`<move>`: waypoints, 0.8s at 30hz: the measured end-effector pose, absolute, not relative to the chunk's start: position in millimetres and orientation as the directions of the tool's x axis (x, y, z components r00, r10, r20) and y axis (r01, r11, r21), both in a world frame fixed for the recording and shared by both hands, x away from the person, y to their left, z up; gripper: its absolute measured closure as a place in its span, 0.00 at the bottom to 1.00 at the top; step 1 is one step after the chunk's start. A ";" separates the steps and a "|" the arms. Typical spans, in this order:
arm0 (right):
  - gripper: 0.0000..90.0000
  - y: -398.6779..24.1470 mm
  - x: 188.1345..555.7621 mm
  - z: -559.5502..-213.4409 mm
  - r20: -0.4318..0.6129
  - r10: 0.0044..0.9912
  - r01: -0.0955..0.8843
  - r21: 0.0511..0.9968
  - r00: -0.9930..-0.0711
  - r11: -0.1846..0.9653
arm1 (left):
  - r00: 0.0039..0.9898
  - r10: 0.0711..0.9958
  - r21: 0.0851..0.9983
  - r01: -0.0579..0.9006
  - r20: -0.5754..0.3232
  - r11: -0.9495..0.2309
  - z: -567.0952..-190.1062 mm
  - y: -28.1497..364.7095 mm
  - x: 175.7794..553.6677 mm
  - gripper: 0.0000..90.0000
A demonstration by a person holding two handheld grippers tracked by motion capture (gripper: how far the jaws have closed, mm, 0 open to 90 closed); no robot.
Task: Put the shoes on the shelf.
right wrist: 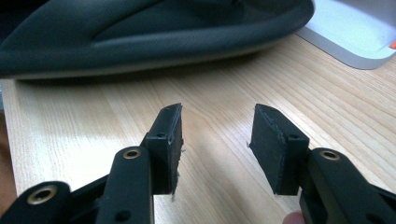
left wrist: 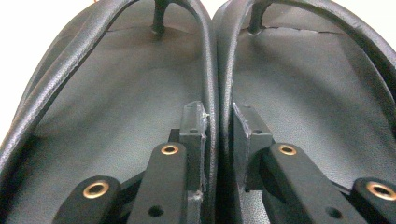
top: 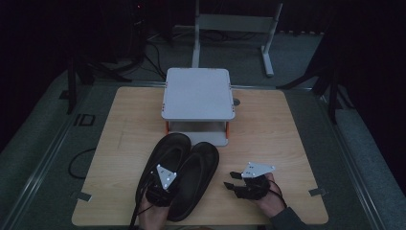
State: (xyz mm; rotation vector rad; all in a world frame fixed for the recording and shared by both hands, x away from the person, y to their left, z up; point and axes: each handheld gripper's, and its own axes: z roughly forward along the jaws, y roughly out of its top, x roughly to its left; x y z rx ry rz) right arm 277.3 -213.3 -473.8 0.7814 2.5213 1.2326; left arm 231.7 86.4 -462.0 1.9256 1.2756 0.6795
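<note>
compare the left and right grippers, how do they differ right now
The left gripper is shut, pinching the touching inner rims of the two black shoes; the right gripper is open and holds nothing. The left sits over the shoes, the right over bare table. Both have black fingers.

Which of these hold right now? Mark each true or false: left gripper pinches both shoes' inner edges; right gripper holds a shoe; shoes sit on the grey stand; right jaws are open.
1. The left gripper clamps the touching inner rims of the two black slip-on shoes. True.
2. The right gripper holds a shoe. False: nothing is between its jaws.
3. The shoes sit on the grey two-tier stand. False: they lie on the light wooden table.
4. The right jaws are open. True.
</note>
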 end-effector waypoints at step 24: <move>0.57 -247.4 293.1 -476.2 -0.011 0.670 0.412 0.781 -0.742 0.469 | 0.343 0.940 0.824 0.533 -0.002 -0.193 -453.4 65.4 276.9 0.84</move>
